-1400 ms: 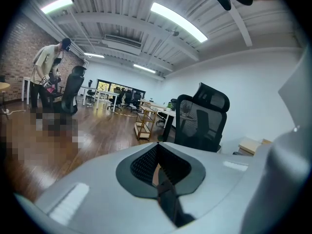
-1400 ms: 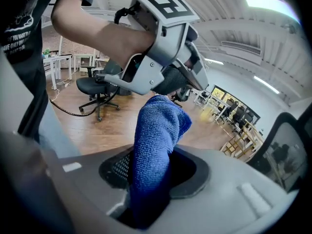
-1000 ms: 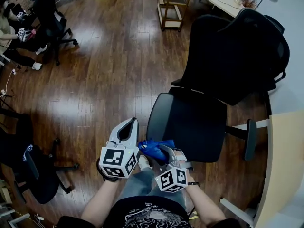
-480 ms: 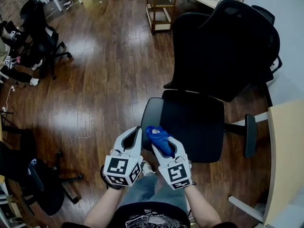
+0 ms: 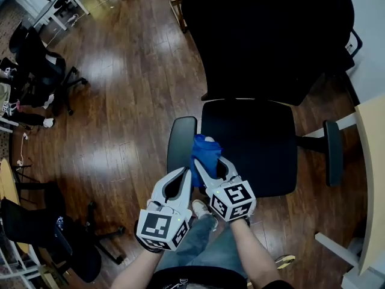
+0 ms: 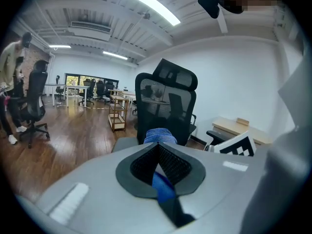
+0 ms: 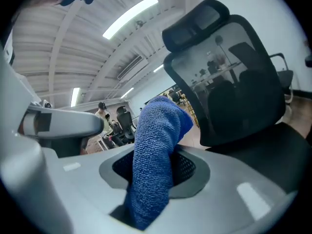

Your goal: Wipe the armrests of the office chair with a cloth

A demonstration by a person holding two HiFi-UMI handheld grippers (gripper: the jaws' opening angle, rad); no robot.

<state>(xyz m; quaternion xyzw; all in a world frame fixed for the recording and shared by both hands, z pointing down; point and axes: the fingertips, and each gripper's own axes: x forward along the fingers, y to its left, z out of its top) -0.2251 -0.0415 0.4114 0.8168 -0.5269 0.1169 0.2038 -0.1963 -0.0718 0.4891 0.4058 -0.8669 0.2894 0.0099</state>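
Note:
The black office chair (image 5: 246, 143) stands right in front of me, its tall mesh back (image 5: 271, 35) at the top of the head view. Its left armrest (image 5: 181, 138) lies just ahead of both grippers; the right armrest (image 5: 332, 152) is far off to the right. My right gripper (image 5: 203, 162) is shut on a blue cloth (image 5: 204, 149), which bunches up beside the left armrest's inner edge. That cloth (image 7: 156, 150) fills the jaws in the right gripper view. My left gripper (image 5: 184, 174) is shut and holds nothing, just behind the armrest's near end.
Dark wooden floor (image 5: 120, 101) runs all round the chair. Other black office chairs (image 5: 45, 71) stand at the far left, another (image 5: 66, 245) at the lower left. A light desk edge (image 5: 370, 161) borders the right. A person (image 6: 9, 67) stands far left in the left gripper view.
I have come closer to the chair. My right gripper has carried the cloth forward, up to the left armrest, and the left gripper has followed beside it.

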